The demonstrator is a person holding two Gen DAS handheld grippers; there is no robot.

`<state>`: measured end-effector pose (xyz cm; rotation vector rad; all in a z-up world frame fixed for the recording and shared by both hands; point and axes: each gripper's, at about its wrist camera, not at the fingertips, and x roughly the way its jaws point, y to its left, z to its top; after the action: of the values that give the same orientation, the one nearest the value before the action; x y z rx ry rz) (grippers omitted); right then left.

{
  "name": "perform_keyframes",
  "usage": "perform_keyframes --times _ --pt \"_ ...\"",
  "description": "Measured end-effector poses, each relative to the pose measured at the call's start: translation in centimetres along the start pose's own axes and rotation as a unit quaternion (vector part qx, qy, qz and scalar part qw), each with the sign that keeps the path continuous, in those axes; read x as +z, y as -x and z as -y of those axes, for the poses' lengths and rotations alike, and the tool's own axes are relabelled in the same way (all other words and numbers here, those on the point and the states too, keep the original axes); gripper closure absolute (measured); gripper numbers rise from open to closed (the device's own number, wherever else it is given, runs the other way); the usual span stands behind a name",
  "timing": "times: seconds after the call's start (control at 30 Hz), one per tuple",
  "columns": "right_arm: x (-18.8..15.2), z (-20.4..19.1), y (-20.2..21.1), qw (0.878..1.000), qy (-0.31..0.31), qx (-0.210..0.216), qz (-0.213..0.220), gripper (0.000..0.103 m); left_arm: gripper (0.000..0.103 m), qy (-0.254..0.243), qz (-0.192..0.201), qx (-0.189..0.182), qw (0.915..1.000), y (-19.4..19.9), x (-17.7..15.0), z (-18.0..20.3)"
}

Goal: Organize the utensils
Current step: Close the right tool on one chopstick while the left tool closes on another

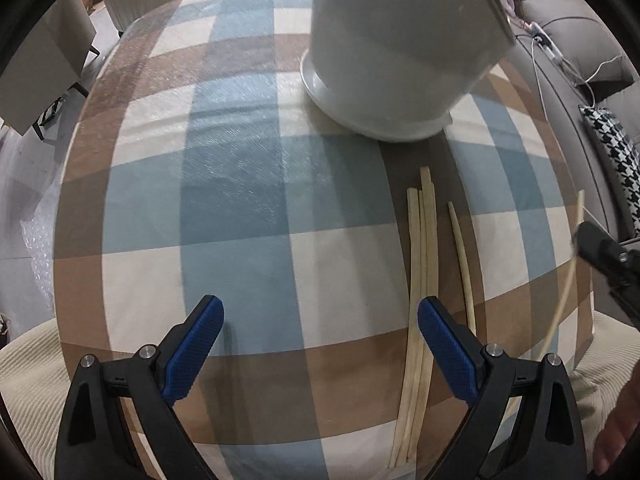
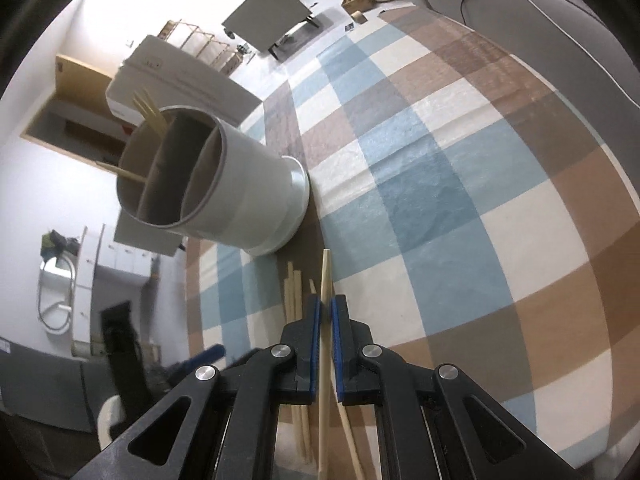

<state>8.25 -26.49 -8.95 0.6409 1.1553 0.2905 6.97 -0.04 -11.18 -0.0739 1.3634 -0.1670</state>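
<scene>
Chopsticks [image 1: 424, 264]: pale, slender wood | four loose on checked cloth [image 1: 240, 184] | right gripper [image 2: 325, 312] clamps one chopstick [image 2: 325, 280] | left gripper [image 1: 320, 316] jaws apart, nothing between

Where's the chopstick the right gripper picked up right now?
The chopstick is clamped in the right gripper, lifted above the loose chopsticks on the checked tablecloth, its tip pointing toward the grey utensil holder at upper left.

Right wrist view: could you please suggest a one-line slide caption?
Right hand-held gripper shut on one chopstick, above loose chopsticks beside the divided white utensil holder.
</scene>
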Motion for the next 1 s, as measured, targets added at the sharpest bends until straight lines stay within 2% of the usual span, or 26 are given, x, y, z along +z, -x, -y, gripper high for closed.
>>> perform_keyframes --times 0.13,0.27,0.63,0.73,1.0 --pt "0.1 -0.2 0.0 1.0 0.003 0.006 0.014 0.098 0.008 -0.003 -0.006 0.016 0.9998 -0.8 0.0 0.6" --pt "0.0 -0.2 0.2 1.0 0.015 -0.003 0.02 0.098 0.008 -0.028 -0.004 0.04 0.9988 -1.3 -0.1 1.8" --pt "0.5 0.0 0.8 0.999 0.021 0.006 0.032 0.098 0.008 -0.016 -0.016 0.046 0.9987 -2.0 1.2 2.1" --pt "0.6 0.1 0.9 0.999 0.016 0.012 0.033 0.098 0.008 -0.022 -0.018 0.064 0.9975 -2.2 1.1 1.9" --pt "1.2 0.2 1.2 0.999 0.011 0.025 0.039 0.098 0.01 -0.023 -0.01 0.076 0.9968 -2.4 1.8 2.0"
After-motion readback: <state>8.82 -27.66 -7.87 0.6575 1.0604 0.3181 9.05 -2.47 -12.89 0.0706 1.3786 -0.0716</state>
